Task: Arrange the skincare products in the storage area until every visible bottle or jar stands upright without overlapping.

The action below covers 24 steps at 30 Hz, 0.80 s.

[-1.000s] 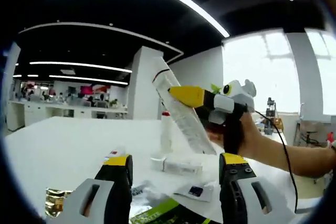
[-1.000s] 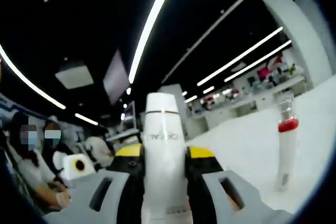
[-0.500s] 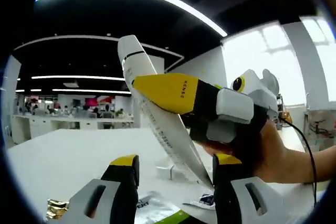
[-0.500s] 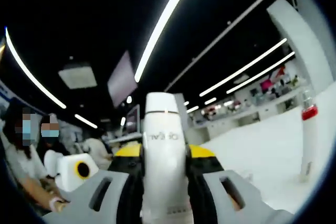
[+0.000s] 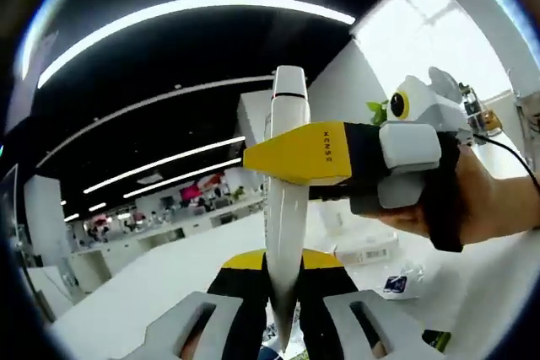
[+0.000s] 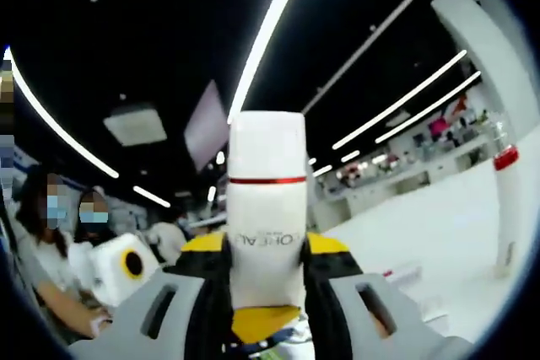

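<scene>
**White tube held by both grippers**

My right gripper [image 6: 267,271] clamps a white tube [image 6: 267,208] upright, cap up. In the left gripper view, my left gripper [image 5: 283,301] pinches the tube's [image 5: 284,208] flat lower end above the white table [image 5: 169,284].

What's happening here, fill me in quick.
A person is holding a white skincare tube up in the air with both tongs. The right tongs are shut on its upper body, and the left tongs pinch its lower, crimped end. Down on the white table lie a small white box and a sachet, and a tall red-capped bottle stands upright farther off.
</scene>
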Motion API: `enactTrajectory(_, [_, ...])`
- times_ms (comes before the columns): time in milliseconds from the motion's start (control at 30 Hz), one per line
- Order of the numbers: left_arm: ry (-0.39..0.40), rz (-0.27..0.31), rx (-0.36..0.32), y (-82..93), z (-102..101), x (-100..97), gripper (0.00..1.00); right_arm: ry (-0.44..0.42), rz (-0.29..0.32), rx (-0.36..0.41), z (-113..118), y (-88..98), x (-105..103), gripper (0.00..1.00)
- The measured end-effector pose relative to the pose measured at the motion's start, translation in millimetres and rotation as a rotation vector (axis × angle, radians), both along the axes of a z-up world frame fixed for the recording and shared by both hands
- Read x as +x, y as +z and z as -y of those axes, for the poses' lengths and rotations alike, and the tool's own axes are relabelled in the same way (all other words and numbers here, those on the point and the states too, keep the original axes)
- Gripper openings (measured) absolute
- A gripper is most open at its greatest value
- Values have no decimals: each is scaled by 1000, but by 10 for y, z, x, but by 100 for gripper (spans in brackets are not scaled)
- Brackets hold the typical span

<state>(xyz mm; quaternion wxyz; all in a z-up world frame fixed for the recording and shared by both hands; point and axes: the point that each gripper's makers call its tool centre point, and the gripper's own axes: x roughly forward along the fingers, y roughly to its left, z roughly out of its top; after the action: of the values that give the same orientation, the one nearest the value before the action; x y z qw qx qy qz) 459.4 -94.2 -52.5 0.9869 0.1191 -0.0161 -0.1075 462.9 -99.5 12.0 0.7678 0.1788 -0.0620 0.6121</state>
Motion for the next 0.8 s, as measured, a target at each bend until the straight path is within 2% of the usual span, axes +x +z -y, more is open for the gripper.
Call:
enactTrajectory(33, [-35,-50,-53,-39,42,-15,10,11,12,33,18,13,-3,33])
enactTrajectory(167, [-20,-76,-24,-88,-6,15,10,-7,-3,43,47,-2,41,33])
enactTrajectory(233, [-23,-94,-34,-123,-21,28,9,-2,-62,108,104,53,91,33])
enactTrajectory(367, [-24,-105,-22,-146,-20,20,9,-3,-119,196,223,152,168,37])
enactTrajectory(400, [-20,-88,14,-136,0,21,9,-14,-136,213,295,160,197,39])
enactTrajectory(567, [-1,-87,77,-165,9,43,9,-20,-148,224,322,165,221,42])
enactTrajectory(633, [34,-78,167,-171,-18,48,9,-30,-154,240,367,194,241,49])
enactTrajectory(700, [40,-76,173,-171,-19,49,9,-51,-136,230,382,196,263,56])
enactTrajectory(800, [48,-81,169,-173,-21,52,9,-104,-90,197,417,182,286,61])
